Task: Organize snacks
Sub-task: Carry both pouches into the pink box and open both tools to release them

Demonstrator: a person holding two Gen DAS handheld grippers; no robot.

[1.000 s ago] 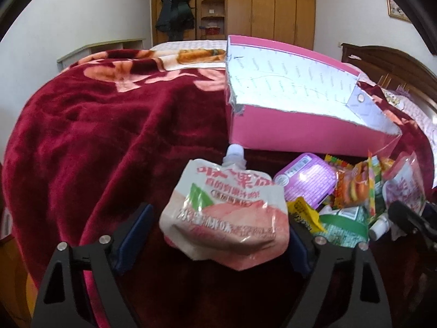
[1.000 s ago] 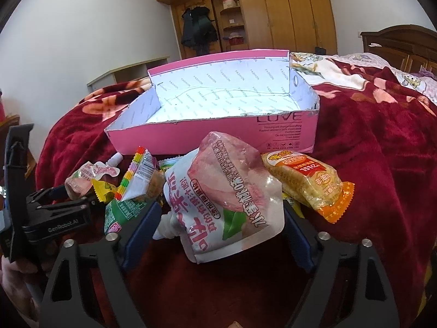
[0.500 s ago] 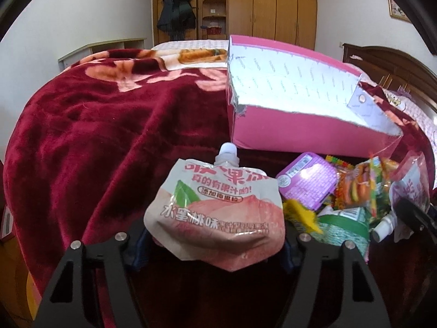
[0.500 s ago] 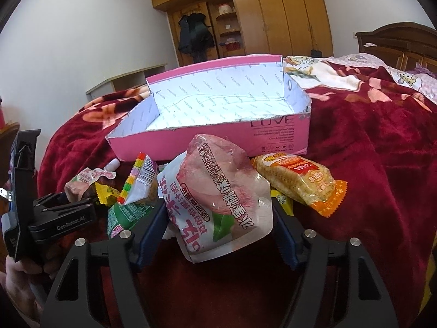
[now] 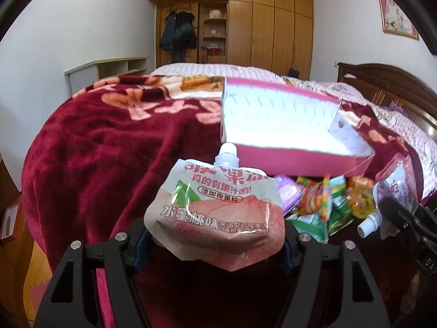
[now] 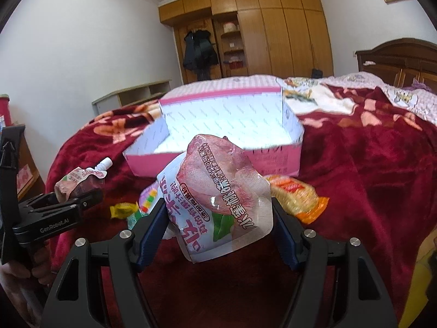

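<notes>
My left gripper (image 5: 214, 246) is shut on a peach jelly pouch (image 5: 215, 213) with a white spout, held upright off the red blanket. In the right wrist view my right gripper (image 6: 220, 232) is shut on a second peach jelly pouch (image 6: 218, 202), spout downward. An open pink box (image 5: 300, 161) with a white lining lies just beyond both pouches on the bed. The right wrist view shows this box (image 6: 275, 161) and, at the left, the left gripper (image 6: 82, 199) with its pouch (image 6: 79, 183).
Loose snacks (image 5: 322, 207) lie heaped before the box: a purple cup (image 5: 289, 194), green and colourful packets, a yellow-orange packet (image 6: 297, 199), a yellow candy (image 6: 121, 209). A red floral blanket (image 5: 109, 158) covers the bed. A wooden headboard stands at the right, wardrobes at the back.
Both grippers' jaws closed in onto their pouches, then both rose with the pouches off the blanket. The box now shows more of its inside.
</notes>
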